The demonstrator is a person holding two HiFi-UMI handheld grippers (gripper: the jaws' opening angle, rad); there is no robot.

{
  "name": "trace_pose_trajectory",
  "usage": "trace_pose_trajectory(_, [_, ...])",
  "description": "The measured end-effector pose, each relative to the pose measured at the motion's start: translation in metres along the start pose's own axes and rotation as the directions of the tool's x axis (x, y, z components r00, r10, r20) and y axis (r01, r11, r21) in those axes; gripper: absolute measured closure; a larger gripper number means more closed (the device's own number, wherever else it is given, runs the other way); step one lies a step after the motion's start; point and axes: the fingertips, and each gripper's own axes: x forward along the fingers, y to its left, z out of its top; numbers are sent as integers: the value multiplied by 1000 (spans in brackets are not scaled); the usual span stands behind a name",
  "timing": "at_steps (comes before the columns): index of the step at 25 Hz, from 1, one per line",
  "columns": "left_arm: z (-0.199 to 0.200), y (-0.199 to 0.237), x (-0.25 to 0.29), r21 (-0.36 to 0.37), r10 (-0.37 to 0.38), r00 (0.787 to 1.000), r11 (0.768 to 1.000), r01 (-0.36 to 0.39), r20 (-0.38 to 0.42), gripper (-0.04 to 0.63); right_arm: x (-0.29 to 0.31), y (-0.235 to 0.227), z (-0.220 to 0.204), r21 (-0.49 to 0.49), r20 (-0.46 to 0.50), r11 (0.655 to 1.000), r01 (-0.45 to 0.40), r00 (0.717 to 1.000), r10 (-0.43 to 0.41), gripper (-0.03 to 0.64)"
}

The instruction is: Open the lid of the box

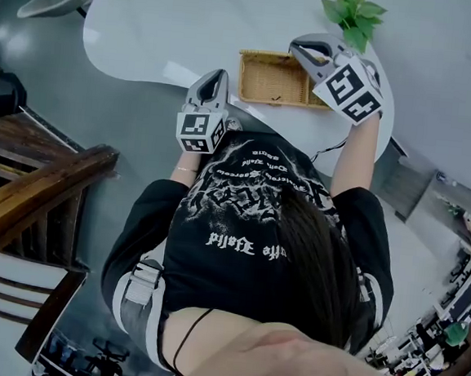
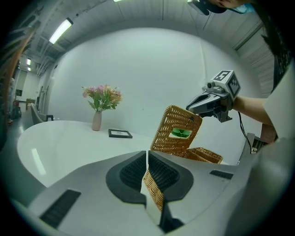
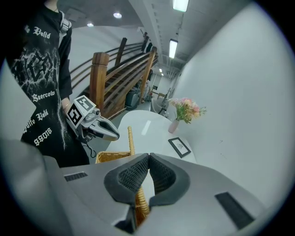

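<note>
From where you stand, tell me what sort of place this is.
Probably an office lobby or showroom: curved white table with flower vase and framed picture, wooden stair railing, ceiling strip lights.

Both arms out front, elbows bent. Left forearm (image 1: pixel 187 164) reaches short. The left gripper (image 1: pixel 216 77) sits low at the near edge of the table (image 1: pixel 168 22), pointing away from the torso and close to level, with its marker cube (image 1: pixel 201 131) toward the body. Its jaws are pinched together on the box wall (image 2: pixel 154 189), one pad on each side. Right forearm (image 1: pixel 355 153) reaches further. The right gripper (image 1: pixel 301 50) is higher, nose tilted down and angled toward the left one, jaws clamped on the top edge of the lid (image 2: pixel 177 129), which stands raised. The two grippers are well apart.
</note>
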Motion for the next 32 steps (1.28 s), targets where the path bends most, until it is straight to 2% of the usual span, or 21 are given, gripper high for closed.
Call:
trace_pose_trajectory(7, [-1,0,-2,-4,7,1000,1000,-7,2,566,2,-13,1,-1,10,1000,3,1000,-3,583])
trace_pose_trajectory(23, [-1,6,-5,-10,26,1000,1000,-26,-4,566,16,-42,-2,-70,-41,997,34,998,-37,583])
trace_pose_trajectory(32, [13,11,-6,-8,37,999,999,-37,19,566,31,-60,-9,-79,-58,995,67,996,-71,583])
